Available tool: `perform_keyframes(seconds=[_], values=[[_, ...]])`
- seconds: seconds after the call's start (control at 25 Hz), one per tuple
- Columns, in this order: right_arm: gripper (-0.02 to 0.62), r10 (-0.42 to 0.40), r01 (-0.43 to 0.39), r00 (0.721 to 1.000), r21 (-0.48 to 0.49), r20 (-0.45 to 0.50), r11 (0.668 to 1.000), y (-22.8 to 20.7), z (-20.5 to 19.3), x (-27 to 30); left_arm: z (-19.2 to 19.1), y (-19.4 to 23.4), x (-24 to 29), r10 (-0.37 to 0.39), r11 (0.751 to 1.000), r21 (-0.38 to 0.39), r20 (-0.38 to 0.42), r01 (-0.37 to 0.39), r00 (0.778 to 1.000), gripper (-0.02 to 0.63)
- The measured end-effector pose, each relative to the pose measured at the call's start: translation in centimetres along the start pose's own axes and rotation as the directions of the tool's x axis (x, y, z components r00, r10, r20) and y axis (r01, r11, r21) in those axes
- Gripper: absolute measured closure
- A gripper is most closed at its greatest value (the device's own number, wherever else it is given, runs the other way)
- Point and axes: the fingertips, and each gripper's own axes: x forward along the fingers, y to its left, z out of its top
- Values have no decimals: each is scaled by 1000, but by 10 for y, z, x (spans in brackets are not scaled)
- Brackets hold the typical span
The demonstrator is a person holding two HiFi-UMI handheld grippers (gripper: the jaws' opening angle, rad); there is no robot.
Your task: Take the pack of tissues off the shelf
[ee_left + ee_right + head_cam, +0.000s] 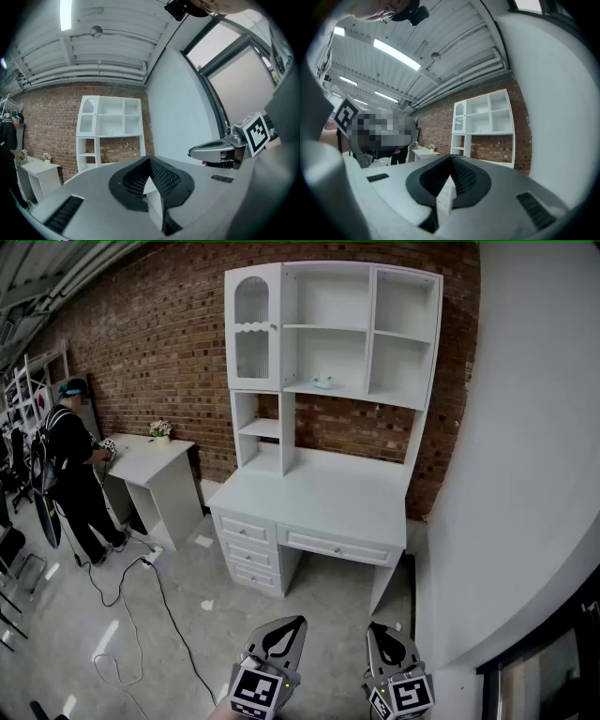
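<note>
White desk (pixel 319 498) stands against brick wall (pixel 159 343), tissue pack (pixel 323 382) on its shelf (pixel 354 393). Left tool (pixel 296 624) and right tool (pixel 376 627) are closed, empty, over grey floor (pixel 187 634).

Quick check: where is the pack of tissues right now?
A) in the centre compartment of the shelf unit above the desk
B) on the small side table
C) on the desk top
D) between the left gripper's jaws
A: the pack of tissues lies on the bottom board of the centre compartment of the shelf unit, above the desk top.
</note>
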Motion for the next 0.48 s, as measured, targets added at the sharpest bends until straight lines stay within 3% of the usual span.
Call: perform_keyframes(seconds=[0.48], values=[[591, 29, -29, 999, 9, -27, 1000, 15, -1, 10, -6, 10, 0, -27, 1000, -8, -16, 27, 999, 594]])
